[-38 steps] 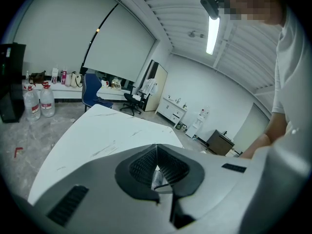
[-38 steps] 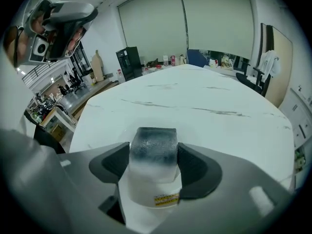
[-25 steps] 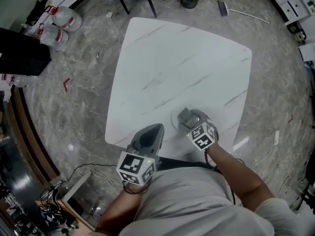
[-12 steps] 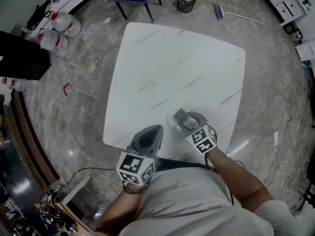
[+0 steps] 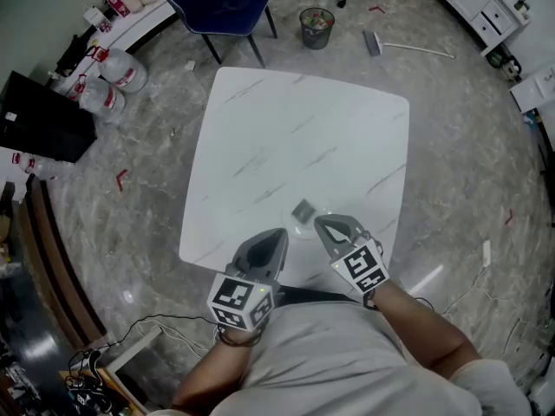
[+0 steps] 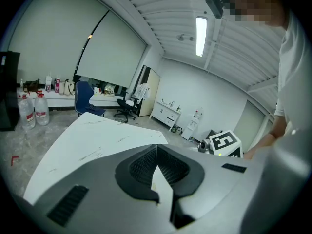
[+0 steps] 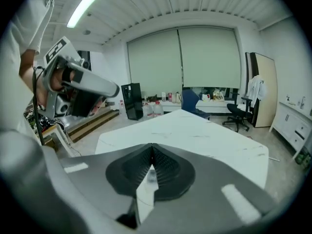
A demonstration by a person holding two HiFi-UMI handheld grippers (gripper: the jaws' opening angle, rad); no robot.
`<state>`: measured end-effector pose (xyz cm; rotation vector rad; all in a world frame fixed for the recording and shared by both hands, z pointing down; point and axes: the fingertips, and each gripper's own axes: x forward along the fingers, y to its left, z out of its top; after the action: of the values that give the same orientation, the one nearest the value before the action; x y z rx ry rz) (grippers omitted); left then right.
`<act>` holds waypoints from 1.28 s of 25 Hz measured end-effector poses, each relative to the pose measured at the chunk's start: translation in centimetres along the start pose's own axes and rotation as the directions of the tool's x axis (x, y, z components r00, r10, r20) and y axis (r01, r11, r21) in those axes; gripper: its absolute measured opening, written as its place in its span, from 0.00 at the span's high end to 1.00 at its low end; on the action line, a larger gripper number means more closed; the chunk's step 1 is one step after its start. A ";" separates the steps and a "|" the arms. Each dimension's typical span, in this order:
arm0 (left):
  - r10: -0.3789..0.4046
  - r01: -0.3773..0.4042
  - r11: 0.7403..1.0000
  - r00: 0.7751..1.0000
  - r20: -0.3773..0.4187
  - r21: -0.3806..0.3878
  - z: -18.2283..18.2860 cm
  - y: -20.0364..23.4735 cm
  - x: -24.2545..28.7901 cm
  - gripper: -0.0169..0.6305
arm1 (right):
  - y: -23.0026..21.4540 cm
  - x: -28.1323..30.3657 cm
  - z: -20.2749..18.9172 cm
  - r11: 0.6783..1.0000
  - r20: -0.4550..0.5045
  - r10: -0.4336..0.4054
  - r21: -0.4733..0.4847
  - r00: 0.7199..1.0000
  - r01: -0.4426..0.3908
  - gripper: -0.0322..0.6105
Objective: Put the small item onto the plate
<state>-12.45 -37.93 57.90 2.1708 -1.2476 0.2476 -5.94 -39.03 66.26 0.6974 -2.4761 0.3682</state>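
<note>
A small grey square item (image 5: 303,209) lies on a clear round plate (image 5: 297,226) near the front edge of the white marble table (image 5: 286,146). My right gripper (image 5: 323,224) hovers just right of the plate, its jaws shut with nothing between them, clear of the item. My left gripper (image 5: 275,235) sits at the table's front edge, left of the plate, jaws together and empty. In the left gripper view the left gripper (image 6: 157,156) points across the bare tabletop (image 6: 97,140). In the right gripper view the right gripper (image 7: 152,161) is also closed.
A blue chair (image 5: 221,7) and a waste bin (image 5: 316,22) stand beyond the table's far side. Water bottles (image 5: 108,76) and a black box (image 5: 43,128) are on the floor at left. Cables (image 5: 139,315) trail near my left side.
The right gripper has let go of the grey item, drawn back from over the plate toward me and closed. The item now lies on the plate. The left gripper has barely moved.
</note>
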 end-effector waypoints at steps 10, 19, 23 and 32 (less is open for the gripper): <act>-0.018 -0.006 0.992 0.982 0.186 0.129 7.5 -8.7 -3.8 0.96 | 0.6 -13.4 12.3 1.000 0.278 -0.007 0.029 0.961 -0.001 0.95; -0.057 -0.034 0.971 0.928 0.368 0.237 14.4 -16.8 -8.4 0.96 | 4.5 -23.8 20.7 0.998 0.441 0.064 -0.052 0.895 -0.045 0.95; -0.070 -0.052 0.961 0.903 0.424 0.271 15.9 -19.3 -10.3 0.96 | 6.0 -26.1 21.8 0.995 0.473 0.081 -0.086 0.878 -0.045 0.95; -0.079 -0.088 0.941 0.883 0.463 0.328 16.8 -22.1 -12.3 0.96 | 7.4 -28.7 22.9 0.993 0.501 0.106 -0.104 0.859 -0.062 0.95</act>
<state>-2.91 -31.03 29.89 2.6334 -1.5670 -0.0826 1.10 -30.32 30.51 0.7231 -3.0089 0.1135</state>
